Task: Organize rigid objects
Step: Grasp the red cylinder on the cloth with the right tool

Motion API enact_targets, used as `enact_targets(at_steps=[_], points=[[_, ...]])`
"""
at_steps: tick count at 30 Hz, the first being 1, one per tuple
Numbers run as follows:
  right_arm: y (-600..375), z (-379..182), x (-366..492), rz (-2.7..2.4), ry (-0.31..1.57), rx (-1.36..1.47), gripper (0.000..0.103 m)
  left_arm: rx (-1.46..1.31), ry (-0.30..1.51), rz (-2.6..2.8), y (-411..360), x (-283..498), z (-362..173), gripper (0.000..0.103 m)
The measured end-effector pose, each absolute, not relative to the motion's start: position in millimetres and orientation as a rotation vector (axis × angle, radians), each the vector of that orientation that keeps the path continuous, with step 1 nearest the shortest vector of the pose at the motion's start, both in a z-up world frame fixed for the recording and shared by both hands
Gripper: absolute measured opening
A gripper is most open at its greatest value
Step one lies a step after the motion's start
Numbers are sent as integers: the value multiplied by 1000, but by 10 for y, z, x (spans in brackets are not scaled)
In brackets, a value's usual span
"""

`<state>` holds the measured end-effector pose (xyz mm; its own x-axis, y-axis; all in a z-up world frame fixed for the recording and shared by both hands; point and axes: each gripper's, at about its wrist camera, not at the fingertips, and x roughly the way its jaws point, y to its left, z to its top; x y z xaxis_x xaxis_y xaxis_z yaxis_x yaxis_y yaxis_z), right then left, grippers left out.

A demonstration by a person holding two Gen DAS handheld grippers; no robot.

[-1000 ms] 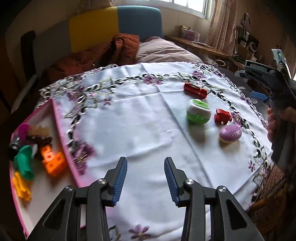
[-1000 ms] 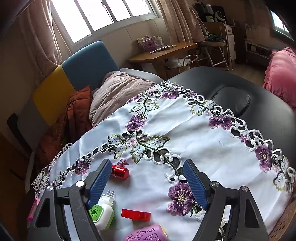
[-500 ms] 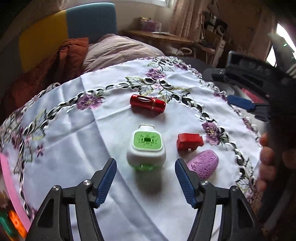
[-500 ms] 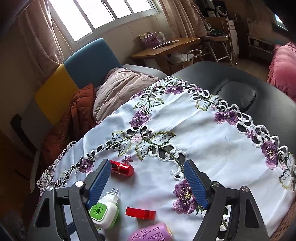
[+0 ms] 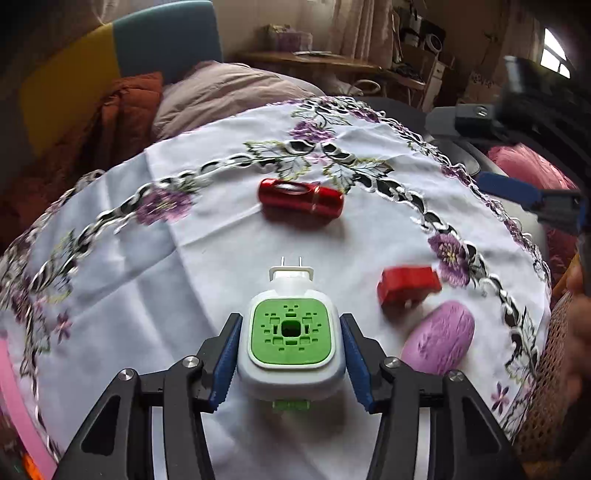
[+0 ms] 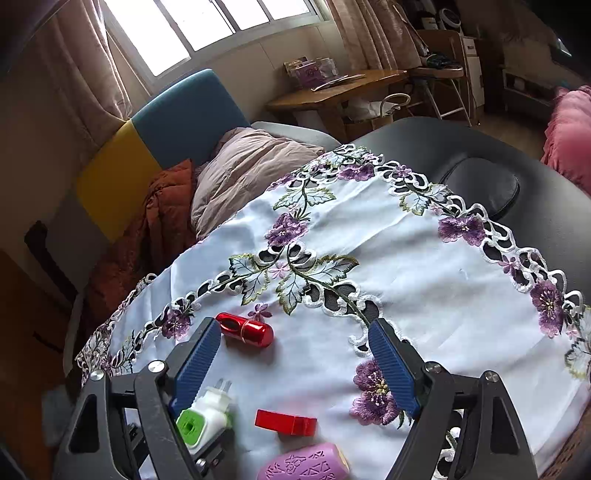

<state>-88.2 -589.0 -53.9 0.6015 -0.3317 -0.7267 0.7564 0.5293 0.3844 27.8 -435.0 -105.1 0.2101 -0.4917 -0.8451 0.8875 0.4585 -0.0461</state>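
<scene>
Left gripper [image 5: 291,363] jaws straddle the white-and-green plug-in device [image 5: 291,341], blue pads just beside its two sides; jaws have just been closing in on it, device between them, and a firm squeeze can't be confirmed from the left wrist view. Device lies flat on the white embroidered tablecloth [image 5: 147,295] over the worktop, green face up, metal prongs pointing away from the gripper. Right of it, near, a purple oval piece [image 5: 439,341], and just beyond that, close by with contact unclear, a red block [image 5: 408,284]. Further back, well apart from the device, a red cylinder [image 5: 300,197] lies on its side near the floral border. Pink tray edge [image 5: 14,402] at far left of the cloth, contents blurred. Right gripper [image 6: 291,363] hangs above the cloth with jaws wide apart, nothing between the pads; in its view the device [image 6: 201,419] sits by its left finger, red block [image 6: 286,421] and purple piece [image 6: 306,463] below, red cylinder [image 6: 245,328] just ahead. A person's hand [image 5: 576,317] shows at the right edge of the left wrist view. Beyond the worktop: rust quilted jacket [image 6: 147,236], beige pillow [image 6: 251,162], blue-and-yellow headboard [image 6: 155,147], wooden desk [image 6: 332,92], window [image 6: 207,26].
</scene>
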Motion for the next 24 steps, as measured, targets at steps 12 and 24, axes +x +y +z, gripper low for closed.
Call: enact_targets(at_steps=[12, 24], points=[[-5760, -798, -629, -612, 828, 748, 83, 405, 855, -890, -3458, 112, -1083, 53], [-5756, -931, 162, -635, 894, 795, 90, 332, 891, -894, -3337, 137, -1183, 52]])
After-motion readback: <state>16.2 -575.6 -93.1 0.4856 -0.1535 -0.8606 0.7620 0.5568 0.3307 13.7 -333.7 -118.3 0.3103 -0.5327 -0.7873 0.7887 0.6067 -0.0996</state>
